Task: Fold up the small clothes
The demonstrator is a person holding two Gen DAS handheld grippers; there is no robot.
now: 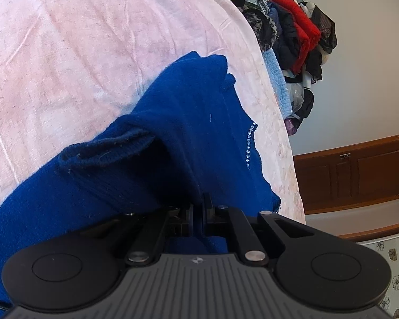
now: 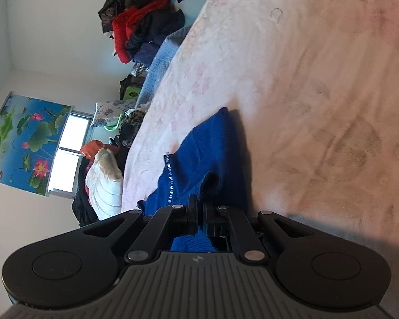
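Note:
A small royal-blue knit garment [image 1: 178, 122] with a row of shiny studs along one edge lies on a pale pink bedspread [image 1: 79, 53]. My left gripper [image 1: 198, 207] is shut on a fold of the blue garment, which bunches up over its fingers; a ribbed cuff lies just left of them. In the right wrist view the same blue garment [image 2: 207, 154] stretches away across the pink bedspread [image 2: 306, 93], and my right gripper [image 2: 198, 207] is shut on its near edge, with cloth showing between and below the fingers.
A heap of clothes, with a red jacket [image 1: 300, 29] on top, lies past the bed's far edge. A brown wooden cabinet [image 1: 359, 175] stands by the wall. A white padded jacket [image 2: 103, 188], a window and a lotus poster [image 2: 26, 141] are off the bed's side.

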